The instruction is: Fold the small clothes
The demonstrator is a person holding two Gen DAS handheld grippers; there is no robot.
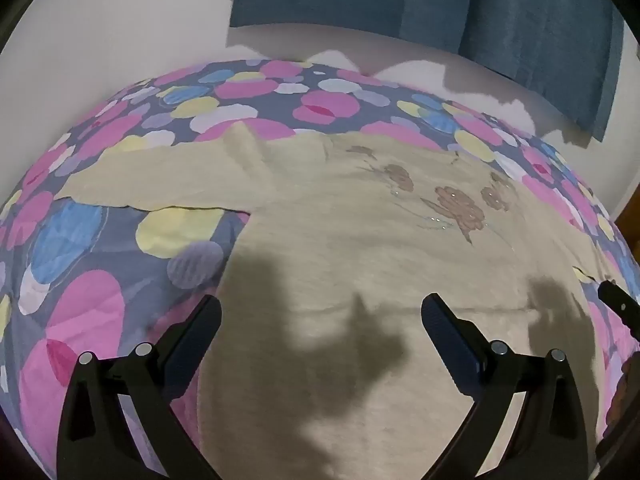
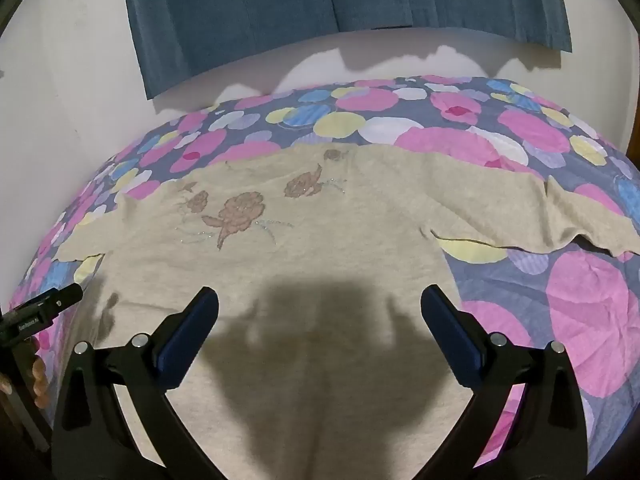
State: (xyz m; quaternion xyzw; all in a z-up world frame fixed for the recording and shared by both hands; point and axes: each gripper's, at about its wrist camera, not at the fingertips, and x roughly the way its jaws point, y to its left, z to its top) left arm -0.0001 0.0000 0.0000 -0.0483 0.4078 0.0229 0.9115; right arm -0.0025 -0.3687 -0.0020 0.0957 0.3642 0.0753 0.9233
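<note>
Both of your tongs stand spread wide with nothing between the pads. Your left gripper (image 1: 322, 312) hangs over the near left part of the beige shirt (image 1: 360, 240), its left finger above the bedspread (image 1: 80, 280) just outside the shirt's side edge, its right finger over the body cloth. Your right gripper (image 2: 320, 306) mirrors that on the other side: left finger over the body, right finger close to the shirt's right edge. Neither appears to touch the fabric; their shadows fall on the cloth beneath, so you are above it, tilted down.

Outward from there, the shirt lies face up and flat on the flowered bedspread, hem toward you, neckline far, brown rose embroidery (image 2: 240, 212) across the chest. Its left sleeve (image 1: 152, 184) reaches out to the left, its right sleeve (image 2: 560, 216) out to the right with a few ripples. Beyond the bed are a pale wall and a blue curtain (image 2: 320, 8). In the right view the tip of your left gripper shows at the left edge, with fingers of your hand below it.

By my reading, folding has not begun: the garment is laid out and you are poised for the first pinch. The next move calls for choosing an edge, likely a sleeve or a side seam, lowering until one pad slips under the cloth, closing firmly, then carrying it across the body without dragging the rest.
</note>
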